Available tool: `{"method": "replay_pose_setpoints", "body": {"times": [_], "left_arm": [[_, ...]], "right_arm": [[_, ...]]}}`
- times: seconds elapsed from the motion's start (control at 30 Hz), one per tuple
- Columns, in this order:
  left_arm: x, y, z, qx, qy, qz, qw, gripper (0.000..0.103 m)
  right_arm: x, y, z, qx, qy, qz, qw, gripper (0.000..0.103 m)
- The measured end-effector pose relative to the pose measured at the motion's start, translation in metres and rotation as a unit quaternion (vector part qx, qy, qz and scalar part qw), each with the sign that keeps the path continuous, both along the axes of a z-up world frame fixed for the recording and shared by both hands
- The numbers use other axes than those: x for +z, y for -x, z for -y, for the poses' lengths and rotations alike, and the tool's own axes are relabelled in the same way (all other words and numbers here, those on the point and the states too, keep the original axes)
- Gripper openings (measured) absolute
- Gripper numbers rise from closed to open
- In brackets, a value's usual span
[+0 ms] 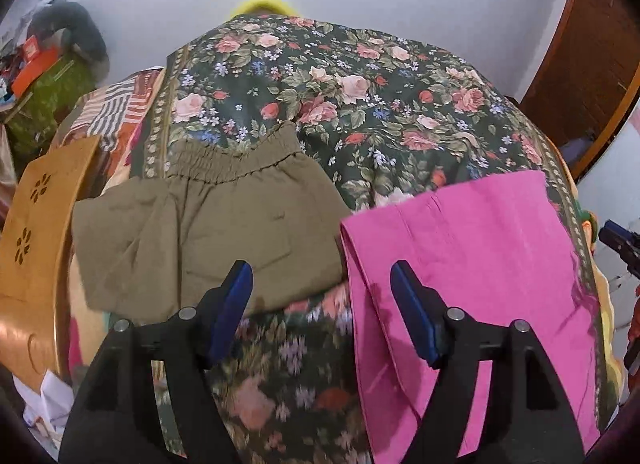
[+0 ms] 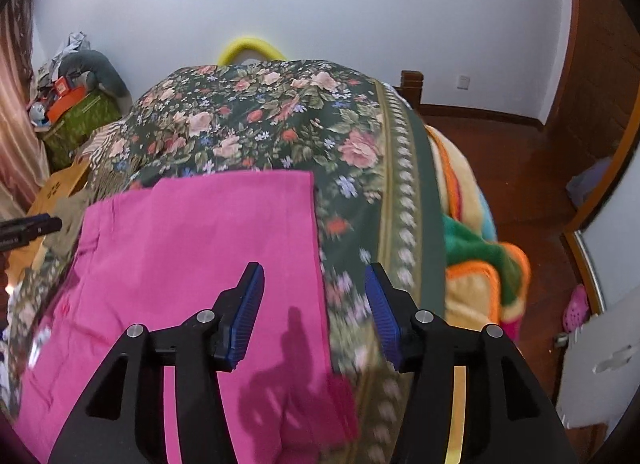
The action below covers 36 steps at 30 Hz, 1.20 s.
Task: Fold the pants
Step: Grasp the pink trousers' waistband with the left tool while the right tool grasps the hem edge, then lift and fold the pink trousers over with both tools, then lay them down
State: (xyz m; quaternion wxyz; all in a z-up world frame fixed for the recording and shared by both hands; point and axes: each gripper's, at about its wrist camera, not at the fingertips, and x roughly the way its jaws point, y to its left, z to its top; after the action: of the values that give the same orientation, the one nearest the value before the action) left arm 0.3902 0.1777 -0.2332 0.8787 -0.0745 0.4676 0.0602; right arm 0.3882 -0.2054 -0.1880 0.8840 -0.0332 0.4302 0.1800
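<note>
Pink pants (image 1: 472, 264) lie flat and lengthwise on the floral bedspread (image 1: 340, 104), on the right in the left wrist view. They fill the left and middle of the right wrist view (image 2: 192, 264). Folded olive pants (image 1: 208, 224) with an elastic waistband lie to their left. My left gripper (image 1: 322, 276) is open and empty, above the gap between the two garments. My right gripper (image 2: 314, 280) is open and empty, above the right edge of the pink pants. The right gripper's tip also shows at the far right of the left wrist view (image 1: 620, 244).
A wooden stool (image 1: 36, 232) stands at the bed's left. A green box with clutter (image 1: 44, 96) sits against the wall. A colourful blanket (image 2: 480, 248) hangs off the bed's right side above a red-brown floor (image 2: 520, 168). A wooden door (image 1: 580, 64) is at right.
</note>
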Motion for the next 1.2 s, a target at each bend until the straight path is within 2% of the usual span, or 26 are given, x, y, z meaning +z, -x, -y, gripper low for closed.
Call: {"method": "replay_pose_setpoints", "body": {"times": [0.27, 0.43, 0.5, 0.57, 0.63, 0.7, 0.77, 0.8, 0.83, 0.87, 1.0, 1.2], "left_arm": [[-0.034, -0.036, 0.01, -0.037, 0.009, -0.033, 0.9987, 0.071], [-0.042, -0.044, 0.01, -0.051, 0.049, -0.042, 0.9966, 0.07], [-0.044, -0.047, 0.011, -0.061, 0.053, -0.04, 0.9959, 0.067], [-0.045, -0.048, 0.012, -0.072, 0.06, -0.039, 0.9948, 0.056], [-0.043, -0.049, 0.014, -0.079, 0.063, -0.035, 0.9943, 0.051], [-0.04, -0.051, 0.016, -0.078, 0.058, -0.03, 0.9948, 0.048], [-0.038, -0.052, 0.017, -0.077, 0.064, -0.024, 0.9947, 0.033], [-0.036, -0.053, 0.018, -0.073, 0.06, -0.023, 0.9952, 0.029], [-0.034, -0.054, 0.019, -0.076, 0.057, -0.022, 0.9952, 0.019], [-0.032, -0.055, 0.022, -0.079, 0.05, -0.02, 0.9954, 0.016], [-0.015, -0.054, 0.032, -0.079, -0.001, -0.015, 0.9968, 0.015], [0.041, -0.054, 0.022, -0.051, -0.021, 0.044, 0.9975, 0.015]], "right_arm": [[-0.03, -0.058, -0.018, -0.001, -0.011, -0.027, 1.0, 0.048], [-0.037, -0.084, -0.027, 0.003, -0.036, -0.039, 0.999, 0.048], [-0.046, -0.095, -0.031, 0.005, -0.038, -0.059, 0.998, 0.048], [-0.054, -0.099, -0.035, 0.008, -0.038, -0.067, 0.997, 0.047], [-0.053, -0.097, -0.038, 0.02, -0.042, -0.051, 0.998, 0.034], [-0.052, -0.096, -0.039, 0.022, -0.052, -0.049, 0.997, 0.017], [-0.051, -0.095, -0.043, 0.026, -0.049, -0.043, 0.998, 0.007], [-0.05, -0.093, -0.045, 0.028, -0.042, -0.035, 0.998, 0.006], [-0.049, -0.092, -0.047, 0.03, -0.035, -0.03, 0.998, 0.005], [-0.048, -0.09, -0.049, 0.034, -0.029, -0.025, 0.999, 0.004], [-0.029, -0.084, -0.052, 0.037, -0.01, 0.01, 0.999, 0.003], [0.033, -0.081, -0.044, 0.027, -0.029, 0.065, 0.997, 0.002]]}}
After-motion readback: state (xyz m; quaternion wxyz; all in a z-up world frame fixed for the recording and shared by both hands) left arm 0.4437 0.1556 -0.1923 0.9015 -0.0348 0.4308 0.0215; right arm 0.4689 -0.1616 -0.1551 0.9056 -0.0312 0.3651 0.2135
